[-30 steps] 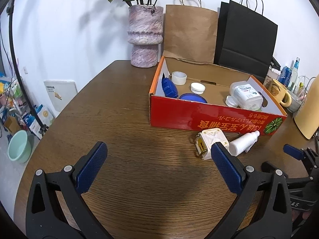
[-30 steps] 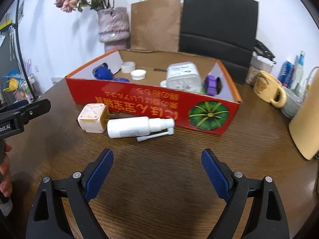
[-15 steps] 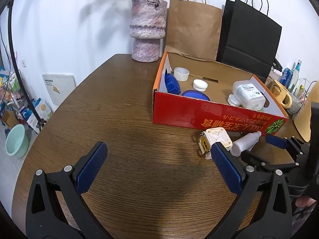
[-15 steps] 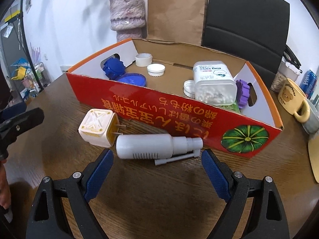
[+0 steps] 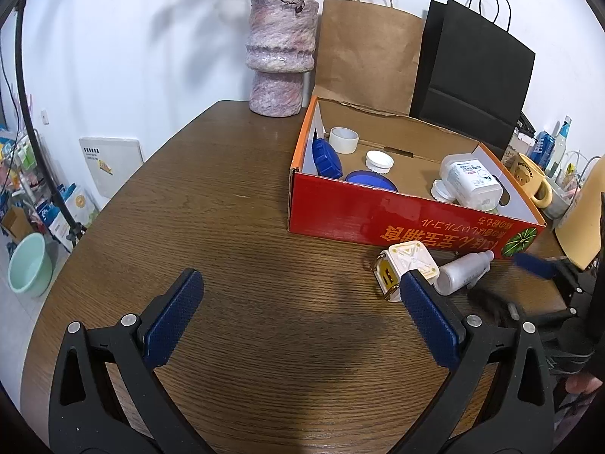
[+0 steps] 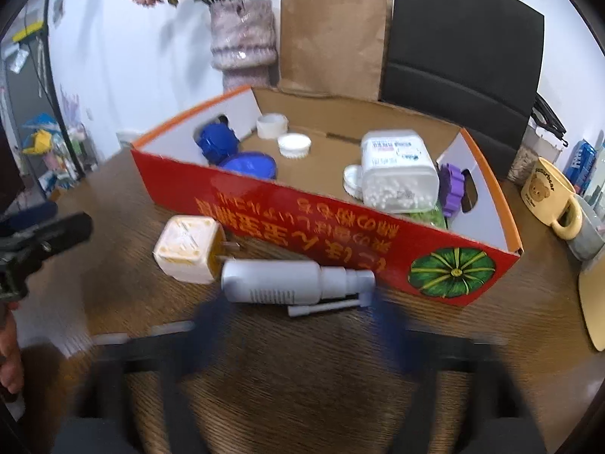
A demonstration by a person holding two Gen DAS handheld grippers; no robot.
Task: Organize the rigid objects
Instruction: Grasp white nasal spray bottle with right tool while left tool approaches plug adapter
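Table [image 5: 234, 204]: brown wood, rounded. Box [image 6: 302, 223]: red card, open-topped, toward the far right corner, holding blue lids [image 5: 328, 159], a white cap [image 5: 379, 160], a white ring [image 5: 343, 140] and a white jar [image 6: 397, 174] on its side. Only the right wrist view showed a purple piece [image 6: 452, 189] at the box's right end wall.

Plug [image 6: 187, 249]: cream cube, on the table just before the box's front wall, prongs toward the bottle [image 6: 280, 282]. Bottle: white spray type, lying on its side, touching or nearly touching the plug, nozzle toward the right.

Vase [image 5: 281, 56], brown bag [image 5: 363, 53] and black bag [image 5: 472, 68] stood behind the box at the far edge; a yellow mug [image 6: 552, 196] was right of it.

Left tool [image 5: 302, 302]: spread wide, empty, over bare table; one finger hid part of the plug.

Right tool [image 6: 298, 314]: blurred, jaws just opened further to full width, nothing gripped, fingers just short of the bottle.
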